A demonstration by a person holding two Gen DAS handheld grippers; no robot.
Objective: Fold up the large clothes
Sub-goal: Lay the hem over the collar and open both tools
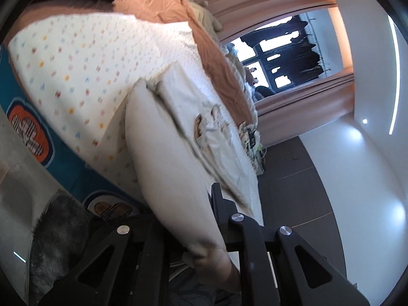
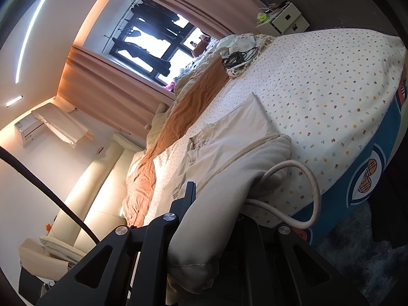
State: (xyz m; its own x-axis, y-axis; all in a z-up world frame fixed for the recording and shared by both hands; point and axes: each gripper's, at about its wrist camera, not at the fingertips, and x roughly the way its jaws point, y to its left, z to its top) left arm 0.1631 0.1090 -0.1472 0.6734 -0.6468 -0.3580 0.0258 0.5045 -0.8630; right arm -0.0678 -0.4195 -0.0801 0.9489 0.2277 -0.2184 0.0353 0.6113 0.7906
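A large cream garment (image 1: 163, 153) with a drawstring lies on the bed's flower-dotted sheet (image 1: 76, 61). My left gripper (image 1: 204, 229) is shut on one hemmed edge of it, with the cloth bunched between the jaws. My right gripper (image 2: 204, 229) is shut on another thick fold of the same garment (image 2: 229, 142). A cream drawstring loop (image 2: 312, 178) hangs off the garment beside the right gripper. Both views are tilted sideways. Most of each gripper's fingers are hidden by cloth.
An orange blanket (image 2: 183, 117) lies rumpled along the far side of the bed. A black cable bundle (image 2: 237, 58) sits on the sheet near the pillows. The bed's blue side panel (image 2: 377, 178) faces a grey fluffy rug (image 2: 357, 255). A curtained window (image 2: 153, 43) stands beyond.
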